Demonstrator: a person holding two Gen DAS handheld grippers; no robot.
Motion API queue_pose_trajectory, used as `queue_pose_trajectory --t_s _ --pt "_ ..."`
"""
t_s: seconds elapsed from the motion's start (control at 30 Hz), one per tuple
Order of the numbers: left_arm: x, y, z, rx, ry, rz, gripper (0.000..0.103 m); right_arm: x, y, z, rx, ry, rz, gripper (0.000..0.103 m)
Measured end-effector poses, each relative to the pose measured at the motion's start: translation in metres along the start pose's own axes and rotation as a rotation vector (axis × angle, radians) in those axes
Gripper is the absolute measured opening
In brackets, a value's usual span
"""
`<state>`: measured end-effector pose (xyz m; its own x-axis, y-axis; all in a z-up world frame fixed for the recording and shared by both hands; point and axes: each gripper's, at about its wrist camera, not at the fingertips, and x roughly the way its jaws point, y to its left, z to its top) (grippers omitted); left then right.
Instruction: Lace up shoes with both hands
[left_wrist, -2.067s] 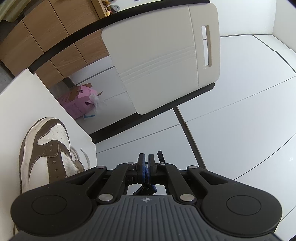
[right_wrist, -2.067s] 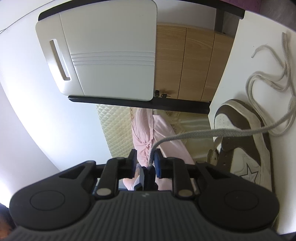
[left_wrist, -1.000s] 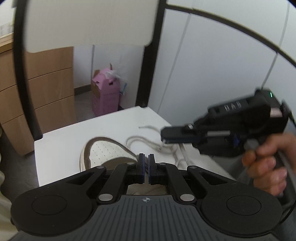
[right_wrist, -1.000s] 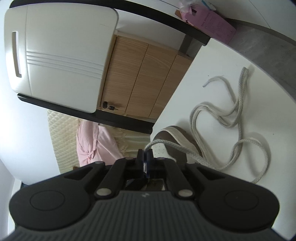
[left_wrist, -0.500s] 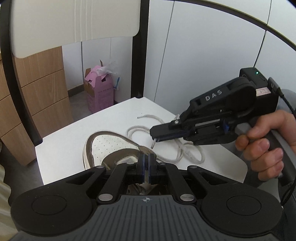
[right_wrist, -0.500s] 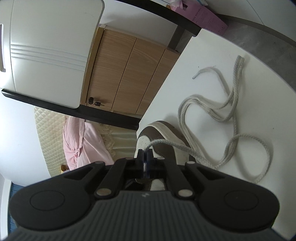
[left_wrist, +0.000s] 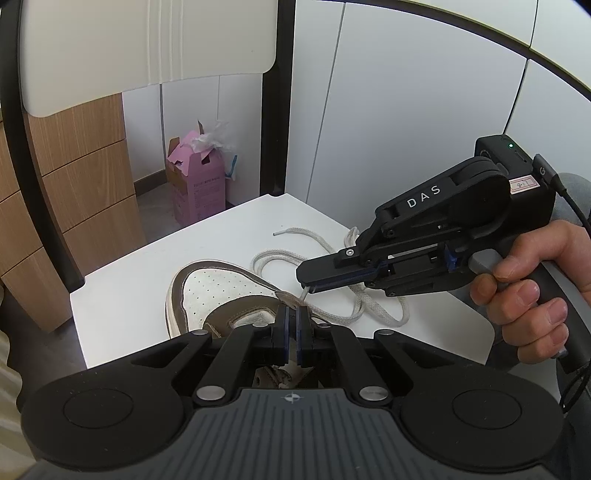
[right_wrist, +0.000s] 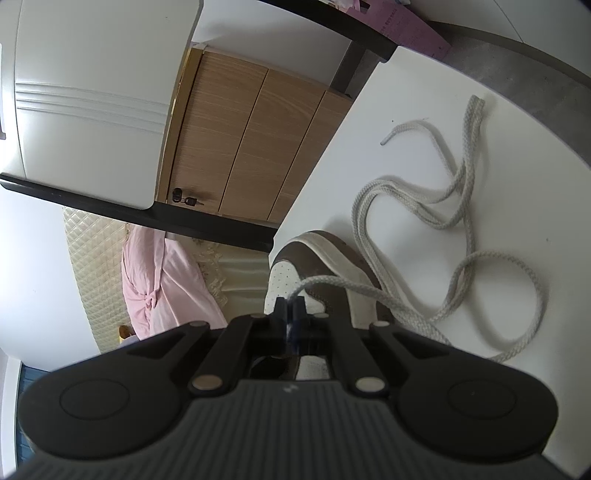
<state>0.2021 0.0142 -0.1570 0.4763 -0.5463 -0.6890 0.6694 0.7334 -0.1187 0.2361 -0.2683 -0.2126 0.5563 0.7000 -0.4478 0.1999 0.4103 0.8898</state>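
Observation:
A brown-and-white shoe lies on the white table, toe pointing away from me. Its grey-white lace runs off in loose loops to the right of the toe. My left gripper is shut with nothing seen between its pads, its tips just over a brown flap at the shoe's lacing. My right gripper, held by a hand, comes in from the right, shut on the lace near its end and close above the left tips. In the right wrist view the lace leaves the right gripper above the shoe.
A white chair back on a black frame stands behind the table. Wooden drawers are at the left, and a pink box sits on the floor beyond the far table edge. A pink cloth hangs below the table's side.
The left gripper swung round from the chair to sit over the shoe's lacing. The right gripper, still shut on the lace, moved in leftward until its tips are just above the left gripper's.

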Motion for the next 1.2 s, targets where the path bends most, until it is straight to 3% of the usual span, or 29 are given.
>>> queue_pose_trajectory --t_s 0.47,0.6,0.67,0.77,0.97,1.0,1.07,1.2 --pt "0.000 -0.003 -0.003 0.018 -0.013 0.009 0.004 0.005 0.009 -0.006 -0.079 0.044 -0.013 0.004" --pt "0.000 -0.003 -0.003 0.018 -0.017 0.008 0.004 0.005 0.006 -0.006 -0.068 0.050 -0.009 0.011" --pt "0.000 -0.003 -0.004 0.017 -0.018 0.008 0.004 0.002 0.005 -0.005 -0.062 0.043 -0.010 0.026" --pt "0.000 -0.003 -0.004 0.017 -0.019 0.008 0.004 -0.002 0.002 -0.003 -0.036 0.024 0.000 0.037" --pt "0.000 -0.003 -0.004 0.016 -0.020 0.008 0.004 -0.004 -0.004 -0.002 0.002 -0.008 -0.016 0.035" --pt "0.000 -0.003 -0.004 0.016 -0.020 0.009 0.004 -0.004 -0.003 -0.002 -0.001 -0.010 -0.022 0.032" --pt "0.000 -0.003 -0.004 0.015 -0.020 0.009 0.004 -0.003 -0.003 -0.003 -0.012 -0.008 -0.031 0.011" --pt "0.000 -0.003 -0.004 0.014 -0.020 0.008 0.004 -0.001 -0.002 -0.004 -0.025 -0.004 -0.026 0.007"
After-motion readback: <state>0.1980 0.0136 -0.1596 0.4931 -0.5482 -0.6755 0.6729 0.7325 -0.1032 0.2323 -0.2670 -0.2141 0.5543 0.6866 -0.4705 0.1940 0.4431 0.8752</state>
